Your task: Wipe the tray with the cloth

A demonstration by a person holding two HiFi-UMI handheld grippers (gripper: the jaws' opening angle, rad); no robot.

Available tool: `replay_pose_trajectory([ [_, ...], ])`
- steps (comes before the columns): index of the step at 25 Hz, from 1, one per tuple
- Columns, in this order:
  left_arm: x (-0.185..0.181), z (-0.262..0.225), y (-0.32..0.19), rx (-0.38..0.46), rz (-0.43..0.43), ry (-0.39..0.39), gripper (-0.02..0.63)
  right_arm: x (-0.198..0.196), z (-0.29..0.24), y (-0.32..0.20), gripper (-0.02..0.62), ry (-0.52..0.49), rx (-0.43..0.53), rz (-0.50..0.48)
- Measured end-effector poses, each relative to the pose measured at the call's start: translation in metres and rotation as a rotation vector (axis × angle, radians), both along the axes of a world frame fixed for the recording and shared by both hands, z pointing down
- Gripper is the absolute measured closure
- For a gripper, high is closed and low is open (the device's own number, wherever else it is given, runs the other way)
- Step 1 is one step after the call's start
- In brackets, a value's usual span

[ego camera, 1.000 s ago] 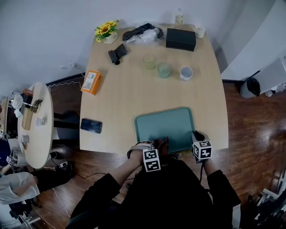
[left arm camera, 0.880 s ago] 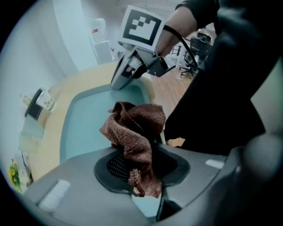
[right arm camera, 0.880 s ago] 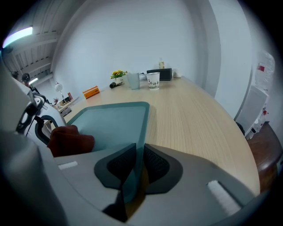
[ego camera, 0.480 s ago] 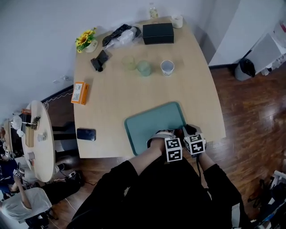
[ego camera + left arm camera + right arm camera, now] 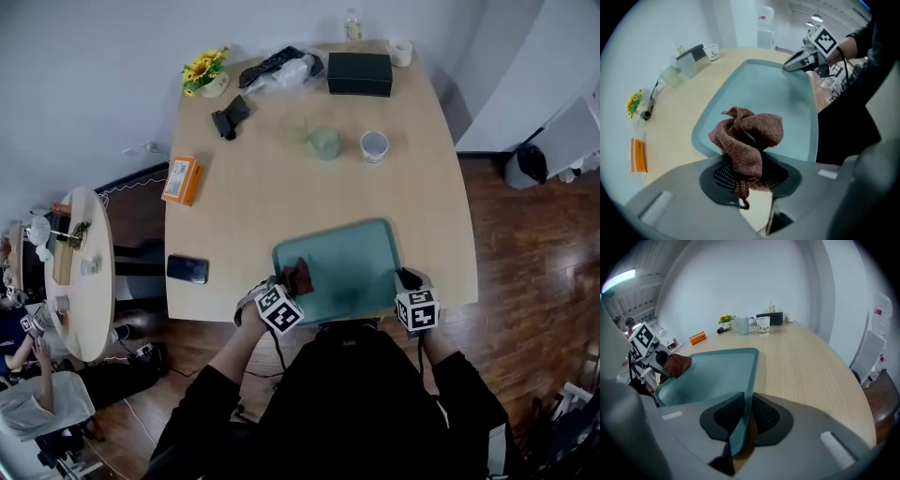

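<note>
The tray [image 5: 356,261] lies on the surface [image 5: 281,202] at its near edge, right of the middle. The cloth [image 5: 299,275] sits at the tray's near left corner, clamped in the left hand-held gripper [image 5: 291,284]. The right hand-held gripper [image 5: 405,279] grips the tray's near right rim. A phone [image 5: 187,269] lies left of the tray. Well behind the tray stands a mug [image 5: 374,145], with a glass [image 5: 325,142] just left of it.
</note>
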State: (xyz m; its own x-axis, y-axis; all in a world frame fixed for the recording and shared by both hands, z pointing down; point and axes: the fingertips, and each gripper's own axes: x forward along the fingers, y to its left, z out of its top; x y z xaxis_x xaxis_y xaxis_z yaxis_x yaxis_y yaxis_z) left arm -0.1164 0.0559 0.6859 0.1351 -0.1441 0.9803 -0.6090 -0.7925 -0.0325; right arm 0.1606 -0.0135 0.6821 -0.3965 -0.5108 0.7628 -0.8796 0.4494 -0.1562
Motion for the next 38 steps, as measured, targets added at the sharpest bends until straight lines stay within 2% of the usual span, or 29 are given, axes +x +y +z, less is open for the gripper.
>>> replay_pose_trajectory([
  [3,0.01,-0.004,-0.005,-0.008,-0.054,0.038,0.506,-0.002,0.0,0.0,0.538,0.0,0.0,-0.002],
  [5,0.041,-0.003,-0.016,0.009,-0.014,0.062,0.508,-0.002,-0.001,-0.001,0.538,0.004,0.007,-0.001],
  [8,0.117,-0.003,-0.042,0.04,0.136,0.095,0.508,-0.002,-0.001,-0.001,0.538,0.008,0.012,0.002],
  [12,0.218,-0.006,-0.057,0.075,0.411,0.085,0.508,-0.003,-0.002,0.0,0.538,0.005,0.01,0.006],
  [14,0.244,-0.004,-0.056,0.089,0.519,0.051,0.508,-0.004,-0.002,0.0,0.538,0.005,0.013,0.007],
  [16,0.251,-0.001,-0.055,0.096,0.549,0.025,0.506,-0.003,-0.002,0.0,0.54,0.006,0.016,0.005],
  [18,0.242,0.0,-0.055,0.086,0.503,0.038,0.506,-0.002,-0.001,-0.001,0.54,0.008,0.018,0.001],
  [20,0.218,0.0,-0.05,0.07,0.442,0.049,0.506,-0.001,-0.001,0.0,0.54,0.007,0.014,-0.003],
  [22,0.18,-0.001,-0.039,0.053,0.358,0.067,0.506,0.001,-0.001,0.003,0.54,0.002,0.009,-0.004],
  [25,0.114,-0.002,-0.027,0.018,0.179,0.102,0.506,0.004,-0.001,0.002,0.54,-0.002,0.006,-0.007],
  [28,0.05,0.003,-0.018,0.006,0.051,0.07,0.506,0.002,-0.001,0.001,0.54,-0.006,0.001,-0.009],
  [31,0.009,0.004,-0.016,0.008,-0.036,0.038,0.506,0.001,0.0,-0.001,0.54,-0.006,-0.006,-0.008],
  [35,-0.002,0.002,-0.021,0.009,-0.086,0.048,0.508,-0.001,0.0,-0.001,0.54,-0.005,-0.009,-0.008],
  [38,0.019,-0.002,-0.043,0.045,-0.049,0.049,0.508,-0.001,-0.001,0.001,0.54,-0.003,-0.008,-0.006],
])
